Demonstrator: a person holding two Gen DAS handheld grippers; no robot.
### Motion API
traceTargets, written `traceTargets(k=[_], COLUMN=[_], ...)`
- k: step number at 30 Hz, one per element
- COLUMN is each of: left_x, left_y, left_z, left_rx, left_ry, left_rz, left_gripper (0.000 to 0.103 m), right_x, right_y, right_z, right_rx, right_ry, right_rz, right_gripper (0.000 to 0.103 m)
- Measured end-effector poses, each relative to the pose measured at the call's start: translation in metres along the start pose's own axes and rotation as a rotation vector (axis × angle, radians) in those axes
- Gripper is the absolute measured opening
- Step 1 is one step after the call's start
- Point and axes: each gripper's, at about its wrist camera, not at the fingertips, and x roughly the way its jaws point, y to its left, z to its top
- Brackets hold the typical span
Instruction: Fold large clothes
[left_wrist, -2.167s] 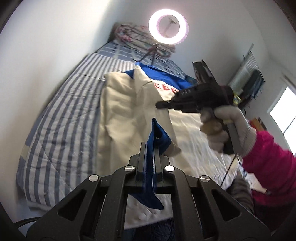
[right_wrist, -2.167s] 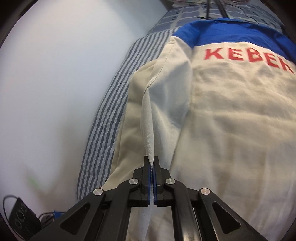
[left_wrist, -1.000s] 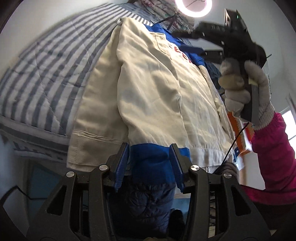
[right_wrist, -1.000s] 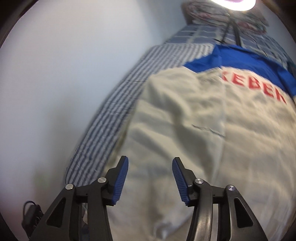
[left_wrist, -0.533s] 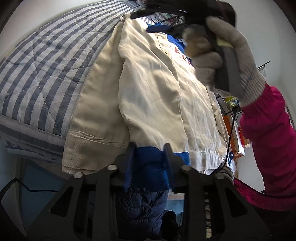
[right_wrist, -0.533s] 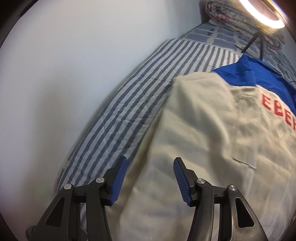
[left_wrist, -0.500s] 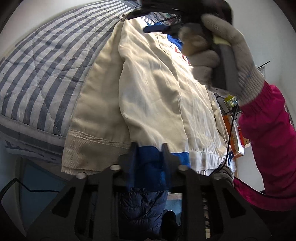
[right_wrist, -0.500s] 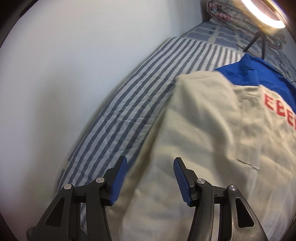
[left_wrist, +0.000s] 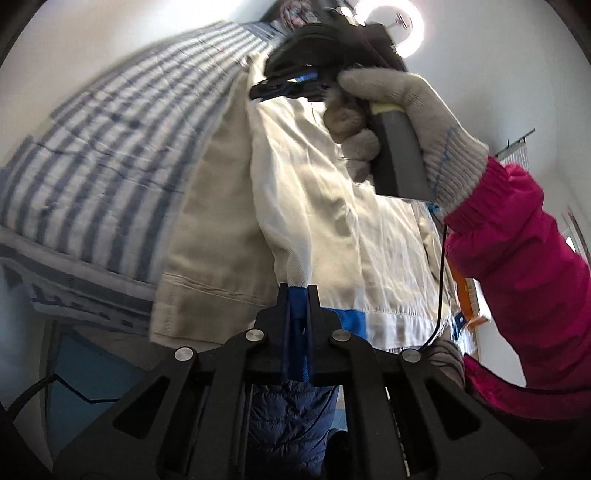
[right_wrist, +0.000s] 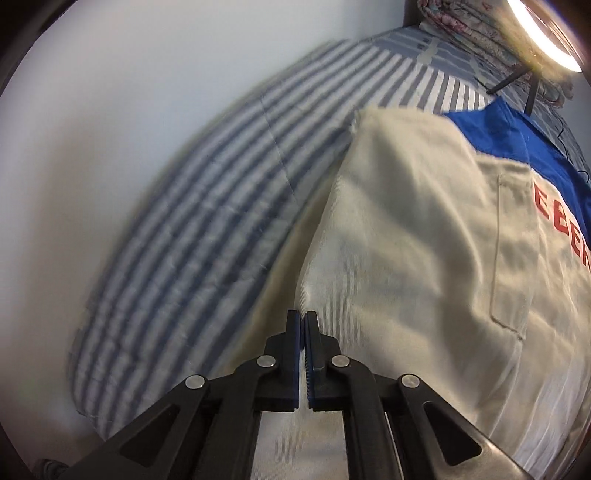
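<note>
Gloved hand (left_wrist: 391, 122) hides the jacket's (left_wrist: 314, 206) upper part, bedspread (left_wrist: 110, 147) blurred

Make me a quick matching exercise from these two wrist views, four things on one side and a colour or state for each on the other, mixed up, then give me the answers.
Things:
1. left gripper
2. jacket collar
3. bedspread
4. sleeve of the person

Colours or states:
A. blue and white stripes
B. pink
C. shut on the blue cuff at the near end of the jacket
D. solid blue, at the far end of the cream jacket

Pairs: 1-C, 2-D, 3-A, 4-B
</note>
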Motion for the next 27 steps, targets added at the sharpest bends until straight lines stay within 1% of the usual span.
traceTargets(k=[2,4,5,6,7,9,10,11,12,13,14,16,18,20,22,24,27], left_x=[-0.009,-0.014,-0.013,-0.010,-0.007,0.000,0.002,0.007,0.008,0.008,0.007,0.000,-0.011,-0.019,-0.024,-0.025,-0.027], left_y=[0.005,0.012,0.016,0.020,0.022,0.021,0.020,0.020,0.021,0.020,0.021,0.017,0.014,0.009,0.009,0.010,0.010], left_z=[0.000,0.001,0.000,0.000,-0.001,-0.001,-0.003,-0.003,-0.003,-0.005,-0.004,-0.003,0.000,0.001,0.003,0.006,0.008], left_rx=[-0.019,-0.032,-0.036,-0.041,-0.032,0.002,0.005,0.000,-0.009,-0.010,-0.008,0.002,0.009,0.021,0.020,0.009,0.011], left_ry=[-0.028,-0.042,-0.038,-0.031,-0.028,-0.017,-0.003,0.016,0.026,0.029,0.026,0.000,-0.034,-0.068,-0.088,-0.096,-0.101], left_rz=[0.016,0.076,0.096,0.132,0.176,0.235,0.238,0.241,0.238,0.229,0.224,0.218,0.207,0.203,0.207,0.220,0.225], left_gripper=[0.004,0.004,0.004,0.004,0.004,0.004,0.004,0.004,0.006,0.007,0.008,0.019,0.021,0.024,0.024,0.024,0.024], right_x=[-0.012,-0.019,-0.019,-0.016,-0.010,0.000,0.004,0.007,0.006,0.002,-0.004,-0.027,-0.048,-0.063,-0.069,-0.068,-0.067], right_y=[0.003,0.007,0.008,0.011,0.013,0.014,0.014,0.012,0.008,0.003,-0.002,-0.012,-0.024,-0.041,-0.055,-0.065,-0.060], right_z=[0.006,0.012,0.013,0.014,0.015,0.014,0.013,0.011,0.009,0.007,0.005,-0.006,-0.018,-0.036,-0.053,-0.075,-0.101], right_rx=[0.009,0.020,0.023,0.025,0.023,0.026,0.028,0.034,0.045,0.056,0.061,0.048,0.033,0.028,0.024,0.029,-0.016], right_ry=[-0.027,-0.053,-0.059,-0.061,-0.058,-0.070,-0.071,-0.074,-0.083,-0.086,-0.094,-0.156,-0.209,-0.233,-0.233,-0.198,-0.174], right_rz=[0.035,0.070,0.083,0.098,0.114,0.147,0.154,0.180,0.212,0.240,0.257,0.257,0.202,0.157,0.153,0.199,0.213], right_gripper=[0.000,0.000,0.000,0.000,0.000,0.000,0.004,0.006,0.012,0.028,0.032,0.032,0.032,0.031,0.031,0.030,0.030])
